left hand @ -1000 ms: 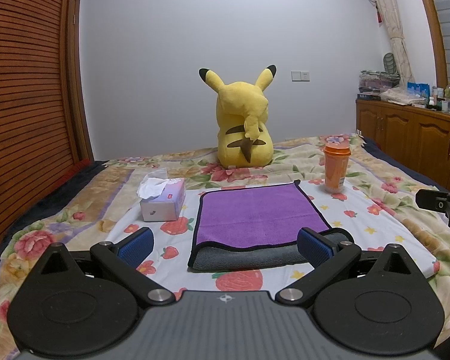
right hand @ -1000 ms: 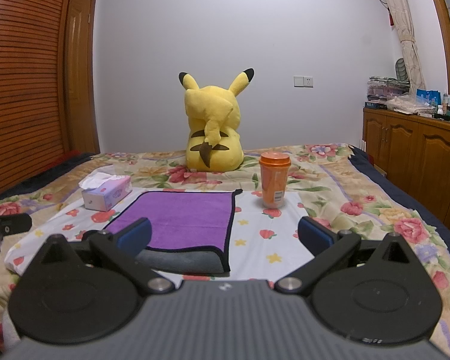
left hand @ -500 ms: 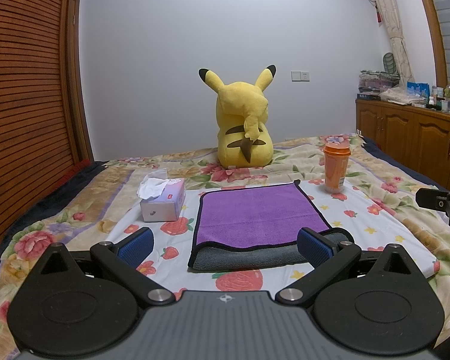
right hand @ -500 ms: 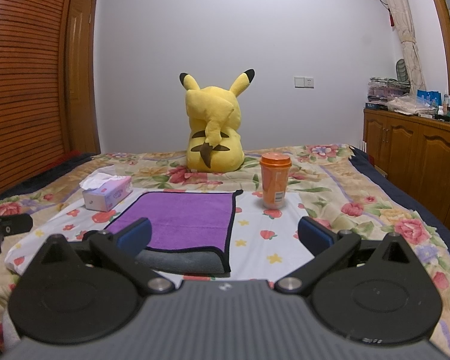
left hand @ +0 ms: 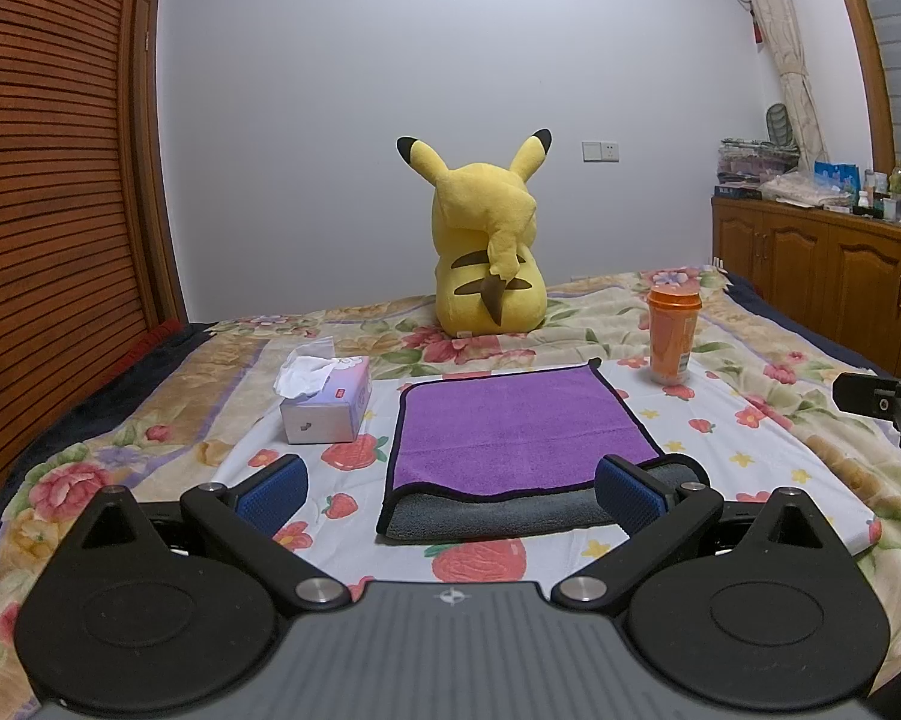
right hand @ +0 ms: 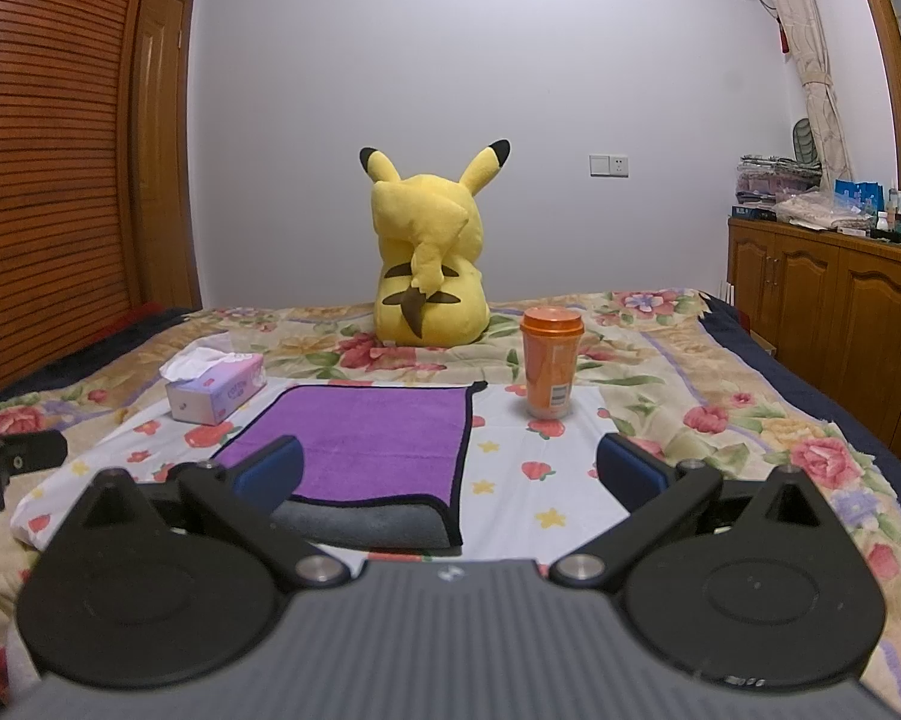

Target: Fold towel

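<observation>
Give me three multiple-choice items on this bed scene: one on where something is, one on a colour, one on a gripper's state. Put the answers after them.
1. In the left wrist view, where does the tissue box stand relative to the towel?
A. to its left
B. on top of it
C. to its right

2. What colour is the towel's upper face?
A. green
B. purple
C. white

3. How do the fingers of the left gripper stand?
A. shut on the towel
B. shut on the cup
C. spread apart, holding nothing

Answers: 1 A, the box sits on the bedsheet left of the towel. 2 B, purple lies over a grey layer. 3 C, the blue pads are wide apart and bare.
</observation>
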`<state>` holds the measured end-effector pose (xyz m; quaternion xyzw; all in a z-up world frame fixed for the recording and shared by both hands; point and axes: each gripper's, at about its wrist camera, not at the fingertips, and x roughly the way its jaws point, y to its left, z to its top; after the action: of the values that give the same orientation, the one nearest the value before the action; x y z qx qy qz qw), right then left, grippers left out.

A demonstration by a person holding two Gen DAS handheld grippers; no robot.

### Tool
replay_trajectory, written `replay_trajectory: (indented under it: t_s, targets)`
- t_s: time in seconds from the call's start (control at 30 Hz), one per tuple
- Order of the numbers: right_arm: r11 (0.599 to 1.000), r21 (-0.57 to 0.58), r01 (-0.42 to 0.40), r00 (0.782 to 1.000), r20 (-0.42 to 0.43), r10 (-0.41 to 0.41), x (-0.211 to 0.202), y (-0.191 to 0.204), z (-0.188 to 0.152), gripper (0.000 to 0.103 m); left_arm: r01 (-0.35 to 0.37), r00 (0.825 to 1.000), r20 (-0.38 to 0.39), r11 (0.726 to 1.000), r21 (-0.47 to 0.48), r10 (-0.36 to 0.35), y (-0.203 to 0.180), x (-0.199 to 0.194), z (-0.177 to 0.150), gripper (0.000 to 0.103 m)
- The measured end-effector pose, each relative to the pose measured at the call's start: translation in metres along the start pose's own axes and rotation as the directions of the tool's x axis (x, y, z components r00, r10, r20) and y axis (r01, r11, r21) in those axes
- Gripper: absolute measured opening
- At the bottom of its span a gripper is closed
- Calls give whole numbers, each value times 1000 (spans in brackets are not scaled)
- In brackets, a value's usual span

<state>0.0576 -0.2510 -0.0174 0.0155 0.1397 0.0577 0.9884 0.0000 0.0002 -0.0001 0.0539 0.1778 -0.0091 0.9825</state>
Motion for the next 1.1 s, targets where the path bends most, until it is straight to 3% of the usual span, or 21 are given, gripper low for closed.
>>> replay_trajectory:
  t_s: [0.57, 1.1]
  targets:
    - [1000, 1, -1, 1000, 1, 1, 0, 1, 0, 103, 0, 1000, -3, 1000, 2, 0, 0, 0, 0, 103]
    - [1000, -23, -15, 999, -33, 14, 8, 8, 0, 103, 17, 998, -66, 1000, 14, -16, -3, 12, -3, 103]
